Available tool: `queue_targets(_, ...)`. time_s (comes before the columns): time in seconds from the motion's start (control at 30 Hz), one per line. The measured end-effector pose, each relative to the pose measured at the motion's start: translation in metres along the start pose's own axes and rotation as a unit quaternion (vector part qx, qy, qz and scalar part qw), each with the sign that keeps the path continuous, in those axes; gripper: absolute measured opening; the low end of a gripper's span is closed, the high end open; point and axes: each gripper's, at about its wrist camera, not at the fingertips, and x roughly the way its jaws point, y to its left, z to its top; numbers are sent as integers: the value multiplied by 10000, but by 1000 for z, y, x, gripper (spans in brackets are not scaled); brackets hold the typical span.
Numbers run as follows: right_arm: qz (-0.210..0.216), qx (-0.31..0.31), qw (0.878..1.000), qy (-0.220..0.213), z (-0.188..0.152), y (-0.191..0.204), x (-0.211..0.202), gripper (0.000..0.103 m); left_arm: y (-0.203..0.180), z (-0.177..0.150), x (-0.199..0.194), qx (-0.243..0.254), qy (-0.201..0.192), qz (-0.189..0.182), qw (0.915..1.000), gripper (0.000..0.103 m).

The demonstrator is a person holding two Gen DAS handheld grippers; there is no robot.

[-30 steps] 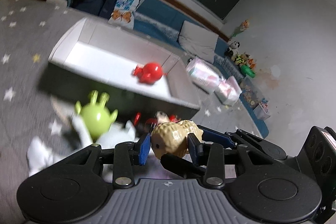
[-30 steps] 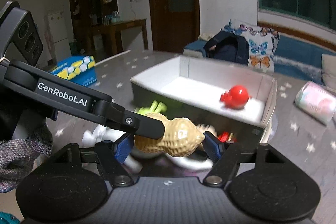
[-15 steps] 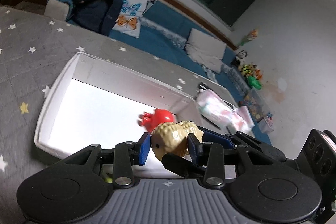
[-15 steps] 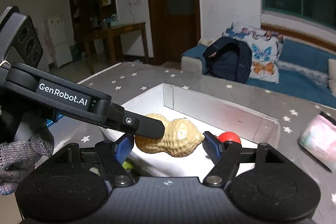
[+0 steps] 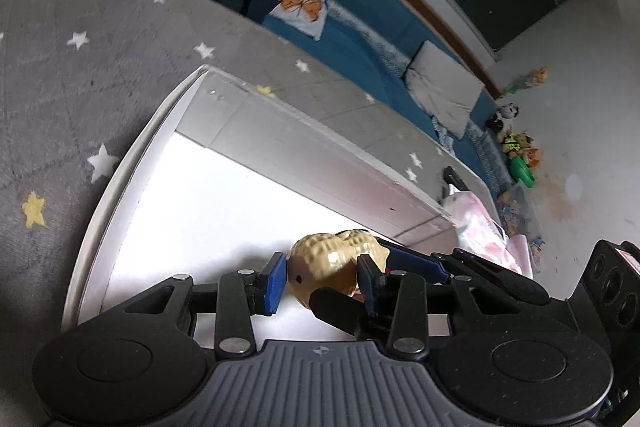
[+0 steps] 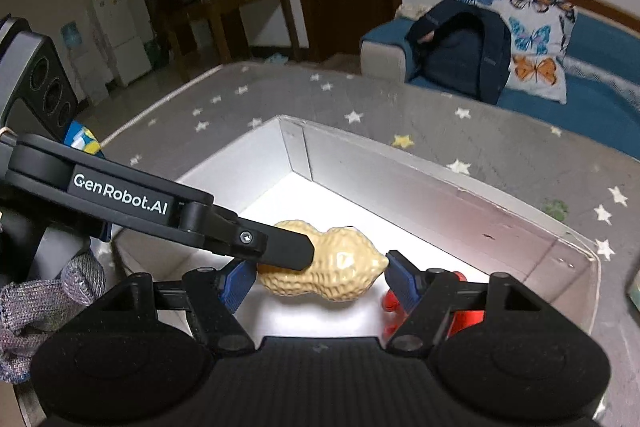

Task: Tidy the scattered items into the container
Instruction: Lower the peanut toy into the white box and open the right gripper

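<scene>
A tan peanut toy (image 5: 328, 263) is held over the white box (image 5: 120, 163). My left gripper (image 5: 322, 281) is shut on one end of it. My right gripper (image 6: 318, 277) is shut on its length, its blue pads (image 6: 402, 279) at both ends of the peanut toy (image 6: 328, 269). Each gripper's finger crosses the other's view. The peanut hangs above the box floor, inside the white box's walls (image 6: 400, 171). A red toy (image 6: 390, 303) lies in the box, partly hidden behind my right gripper.
The box sits on a grey star-patterned cloth (image 5: 60, 67). A pink packet (image 5: 480, 227) lies past the box's far right corner. A blue sofa with a dark backpack (image 6: 460, 51) and butterfly cushion stands beyond the table.
Both grippers carried the peanut forward and over the box rim, and now it hangs lower inside the box. The green toy and white items in front of the box dropped out of view.
</scene>
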Motion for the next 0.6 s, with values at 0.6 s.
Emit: queue_targets(0.6, 14, -251, 9974, 678, 11, -7, 30, 72, 10, 4, 21, -222, 211, 189, 9994, 41)
